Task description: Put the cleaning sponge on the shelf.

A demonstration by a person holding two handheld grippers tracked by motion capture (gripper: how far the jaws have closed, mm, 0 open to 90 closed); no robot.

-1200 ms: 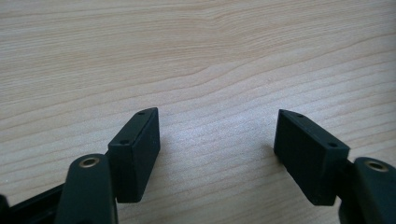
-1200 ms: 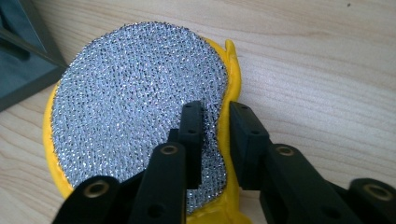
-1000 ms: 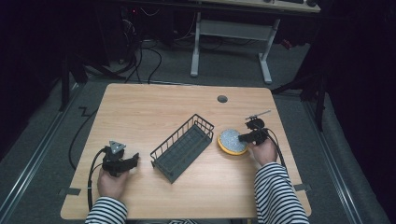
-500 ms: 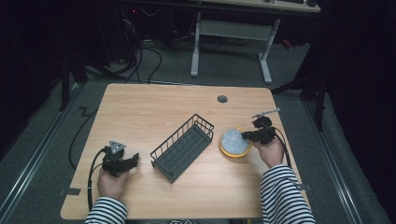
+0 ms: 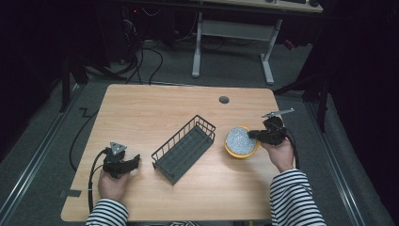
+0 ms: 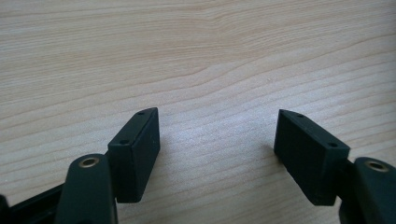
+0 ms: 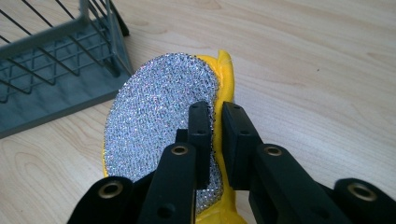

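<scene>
While the sponge (image 7: 159, 121) lies tilted on the desk (image 5: 155, 108), the right gripper (image 7: 215, 140) has its fingers clamped on the yellow edge. Beyond them sits a wire basket (image 7: 51, 70). The left gripper (image 6: 217, 154) rests with fingers apart over bare wood.

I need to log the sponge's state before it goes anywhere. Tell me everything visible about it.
The sponge is a round scouring pad: a glittery silver mesh face over a yellow foam body. The right gripper is shut on its edge, tilting it up off the wooden table, just right of the grey wire basket.
</scene>
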